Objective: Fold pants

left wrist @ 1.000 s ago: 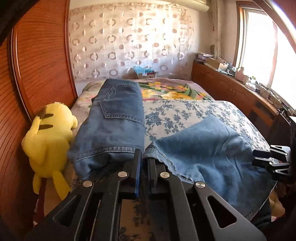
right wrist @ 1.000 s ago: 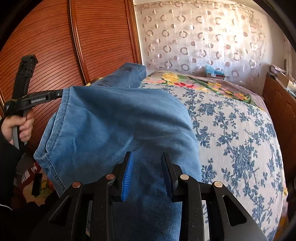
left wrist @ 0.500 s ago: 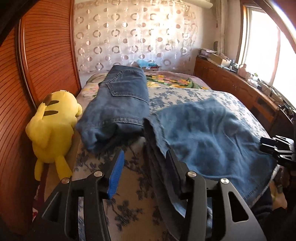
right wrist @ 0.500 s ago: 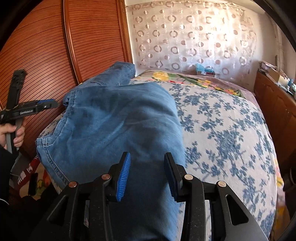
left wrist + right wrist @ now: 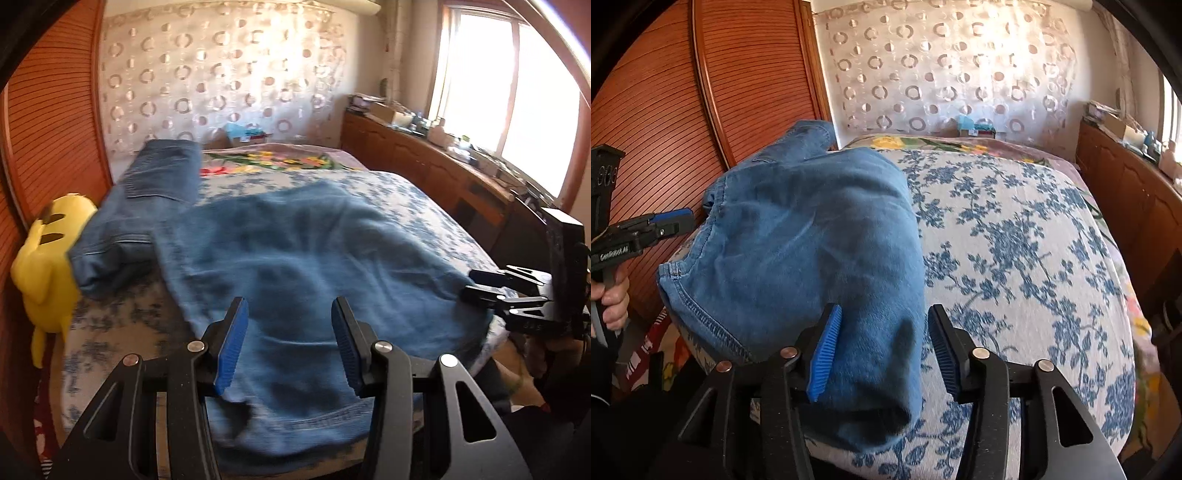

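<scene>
Left wrist view shows the left gripper (image 5: 288, 343) and right gripper (image 5: 884, 350) now spread wide, holding nothing, having released the pants (image 5: 306, 266) folded on the bed (image 5: 1015, 229).

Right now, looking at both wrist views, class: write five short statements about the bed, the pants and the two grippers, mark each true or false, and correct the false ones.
1. The left gripper is clamped on the light blue pants. False: its jaws stand open, holding nothing.
2. The right gripper is open above the pants. True.
3. A yellow plush toy sits at the bed's left edge. True.
4. The bedspread is plain white. False: it has a blue floral print.
5. Darker folded jeans lie beside the light blue pants. True.
</scene>
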The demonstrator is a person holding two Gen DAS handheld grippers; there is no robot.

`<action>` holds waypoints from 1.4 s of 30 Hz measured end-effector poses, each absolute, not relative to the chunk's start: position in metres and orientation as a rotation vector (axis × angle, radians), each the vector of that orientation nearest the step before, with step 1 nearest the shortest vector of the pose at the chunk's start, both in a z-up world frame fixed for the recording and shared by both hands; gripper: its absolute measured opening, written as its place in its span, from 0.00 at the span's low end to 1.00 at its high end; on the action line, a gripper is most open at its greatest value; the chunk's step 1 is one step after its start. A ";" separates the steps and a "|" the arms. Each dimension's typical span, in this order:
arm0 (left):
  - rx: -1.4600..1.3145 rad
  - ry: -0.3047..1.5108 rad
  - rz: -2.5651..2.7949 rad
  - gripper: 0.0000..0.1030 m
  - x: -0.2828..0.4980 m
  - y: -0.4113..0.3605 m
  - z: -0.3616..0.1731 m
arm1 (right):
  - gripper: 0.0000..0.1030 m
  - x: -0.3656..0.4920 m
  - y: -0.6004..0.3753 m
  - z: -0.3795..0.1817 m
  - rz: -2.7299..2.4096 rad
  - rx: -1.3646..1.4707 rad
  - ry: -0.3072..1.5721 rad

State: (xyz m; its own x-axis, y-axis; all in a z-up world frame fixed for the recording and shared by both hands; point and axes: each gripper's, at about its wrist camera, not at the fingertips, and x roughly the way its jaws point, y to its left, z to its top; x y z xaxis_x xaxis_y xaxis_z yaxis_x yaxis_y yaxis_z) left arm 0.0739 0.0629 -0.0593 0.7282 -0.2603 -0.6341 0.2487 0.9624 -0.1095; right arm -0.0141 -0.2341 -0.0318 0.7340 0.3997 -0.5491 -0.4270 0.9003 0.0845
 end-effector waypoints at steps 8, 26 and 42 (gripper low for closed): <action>0.019 0.756 -0.341 0.46 0.075 0.022 -0.080 | 0.55 -0.020 -0.242 -0.042 0.438 -0.020 0.633; 0.074 0.797 -0.329 0.55 0.078 0.004 -0.107 | 0.51 -0.002 -0.241 -0.060 0.470 0.067 0.684; -0.005 0.750 -0.213 0.59 0.053 0.075 -0.078 | 0.13 -0.010 -0.209 0.011 0.600 0.047 0.508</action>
